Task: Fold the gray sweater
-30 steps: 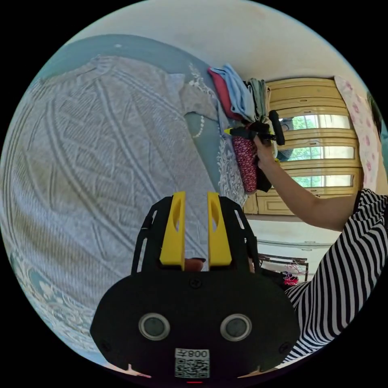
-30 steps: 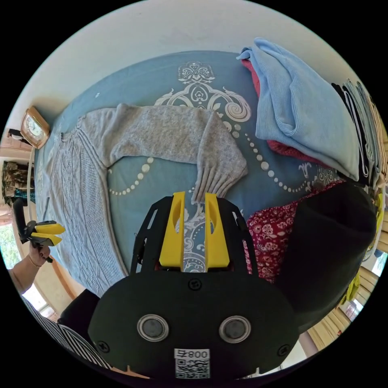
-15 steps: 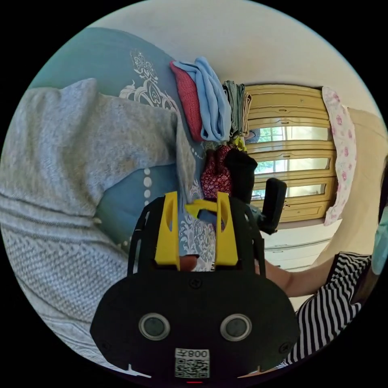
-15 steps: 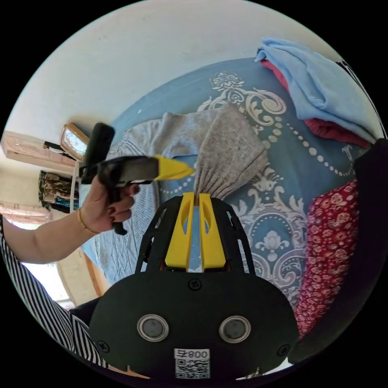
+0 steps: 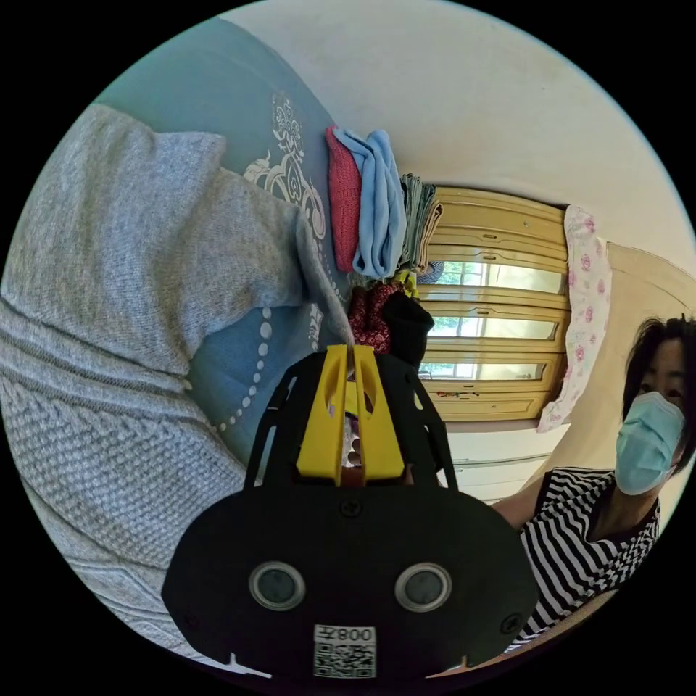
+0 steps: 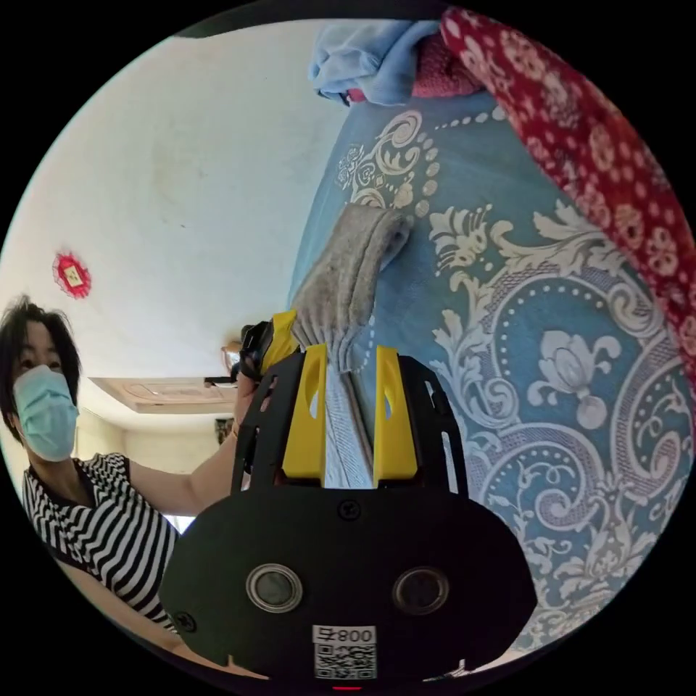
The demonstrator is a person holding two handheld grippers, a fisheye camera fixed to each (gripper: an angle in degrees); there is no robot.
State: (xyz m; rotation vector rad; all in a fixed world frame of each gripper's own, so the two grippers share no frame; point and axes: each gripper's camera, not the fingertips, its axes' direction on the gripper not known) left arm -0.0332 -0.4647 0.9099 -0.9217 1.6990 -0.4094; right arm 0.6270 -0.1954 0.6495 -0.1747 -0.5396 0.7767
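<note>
The left gripper [image 5: 348, 355] has its two yellow jaws pressed close together, and they pinch the end of the sleeve [image 5: 322, 290] of the gray sweater [image 5: 116, 304]. The right gripper [image 6: 346, 359] has its jaws apart, with the sleeve's ribbed cuff [image 6: 341, 319] sitting at the gap between the tips; the jaws do not squeeze it. In the right gripper view the left gripper's yellow tip [image 6: 279, 337] touches the side of that cuff.

The sweater lies spread on a blue bedspread [image 6: 522, 348] with pale swirls, and the sleeve lifts up off it toward both grippers. At the far edge of the bedspread sits a pile of folded clothes [image 5: 373, 210], red and light blue, with a red flowered cloth [image 6: 594, 138] near it. Beside the bed stands a person [image 5: 594, 522] in a striped top. Behind are yellow window frames [image 5: 493, 312] and a flowered curtain [image 5: 583, 319]
</note>
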